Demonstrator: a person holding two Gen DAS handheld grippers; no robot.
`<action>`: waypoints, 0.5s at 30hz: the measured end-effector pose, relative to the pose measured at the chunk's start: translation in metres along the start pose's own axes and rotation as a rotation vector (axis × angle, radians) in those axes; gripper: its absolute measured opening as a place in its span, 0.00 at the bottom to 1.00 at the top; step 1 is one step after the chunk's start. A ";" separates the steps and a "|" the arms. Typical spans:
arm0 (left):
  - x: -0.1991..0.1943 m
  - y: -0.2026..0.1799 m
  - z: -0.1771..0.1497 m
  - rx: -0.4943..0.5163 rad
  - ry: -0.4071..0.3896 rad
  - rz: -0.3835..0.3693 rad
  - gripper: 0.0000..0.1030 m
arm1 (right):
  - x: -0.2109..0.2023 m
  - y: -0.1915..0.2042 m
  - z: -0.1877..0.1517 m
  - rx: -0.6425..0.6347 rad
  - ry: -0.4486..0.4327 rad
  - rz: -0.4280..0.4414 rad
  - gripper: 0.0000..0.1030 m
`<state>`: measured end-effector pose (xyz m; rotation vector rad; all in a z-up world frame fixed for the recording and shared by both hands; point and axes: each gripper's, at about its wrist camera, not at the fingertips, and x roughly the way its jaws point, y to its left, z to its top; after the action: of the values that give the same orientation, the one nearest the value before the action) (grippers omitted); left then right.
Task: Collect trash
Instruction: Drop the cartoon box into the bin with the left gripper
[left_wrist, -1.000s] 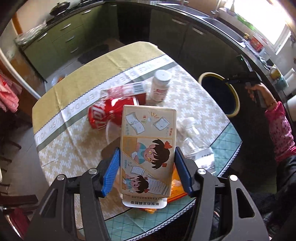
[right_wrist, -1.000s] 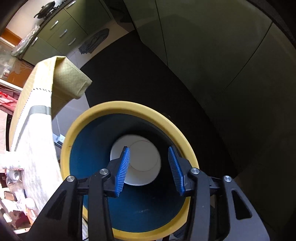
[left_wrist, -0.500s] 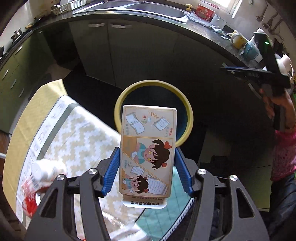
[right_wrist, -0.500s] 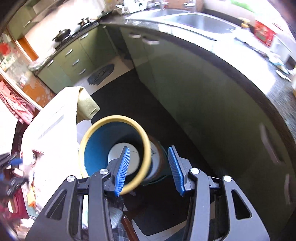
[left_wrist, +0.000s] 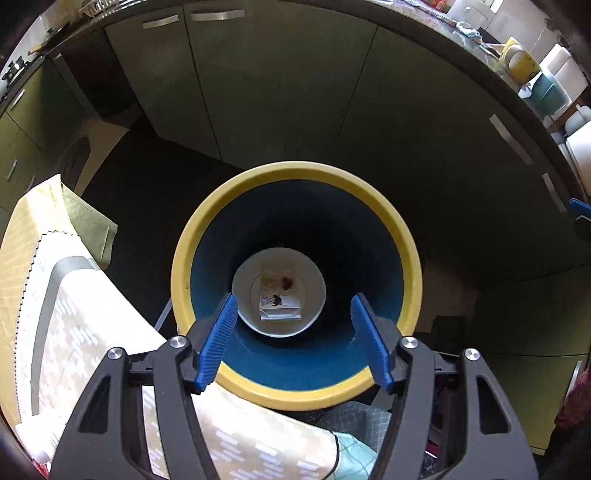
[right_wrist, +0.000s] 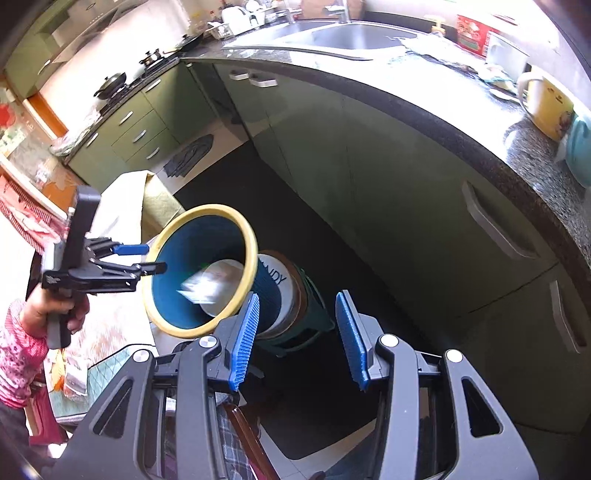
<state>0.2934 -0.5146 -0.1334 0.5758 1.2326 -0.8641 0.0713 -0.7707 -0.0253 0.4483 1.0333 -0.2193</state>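
One bin (left_wrist: 295, 397) stands on the floor just beside the desk (left_wrist: 85, 325), a tall tube with a yellow rim and a blue inside. The left tongs (left_wrist: 293, 332) hang right over its mouth, the two blue pads spread wide with nothing between them. Down at the pale bottom of the bin lies one small carton (left_wrist: 279, 293), its printed face up, a strip of white label along its near edge. From the right wrist view the same carton (right_wrist: 201, 286) shows as a blurred light patch inside the bin (right_wrist: 249, 254), so its exact resting spot there is hard to read.

The right tongs (right_wrist: 297, 332) sit off to the side of the bin and higher, also spread wide and holding nothing; between the pads shows the bin's dark outer wall with white lettering. In that view the left tongs (right_wrist: 147, 258) reach to the yellow rim, held by one hand (right_wrist: 55, 312) in a pink sleeve.

One patterned cloth covers the desk, its corner drooping near the bin. Behind runs a row of green cabinets (left_wrist: 280, 85) under a dark countertop (right_wrist: 443, 110), on which stands one yellow mug (right_wrist: 546, 105).
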 end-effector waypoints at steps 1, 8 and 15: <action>-0.013 0.001 -0.005 0.000 -0.012 -0.004 0.60 | 0.002 0.007 0.002 -0.015 0.001 0.006 0.43; -0.120 0.032 -0.076 -0.030 -0.061 0.042 0.64 | 0.021 0.089 0.016 -0.195 0.023 0.078 0.43; -0.157 0.093 -0.187 -0.211 0.050 0.118 0.70 | 0.044 0.209 0.024 -0.421 0.080 0.183 0.43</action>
<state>0.2494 -0.2758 -0.0366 0.4972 1.3031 -0.6147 0.1921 -0.5948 0.0000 0.1675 1.0761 0.1805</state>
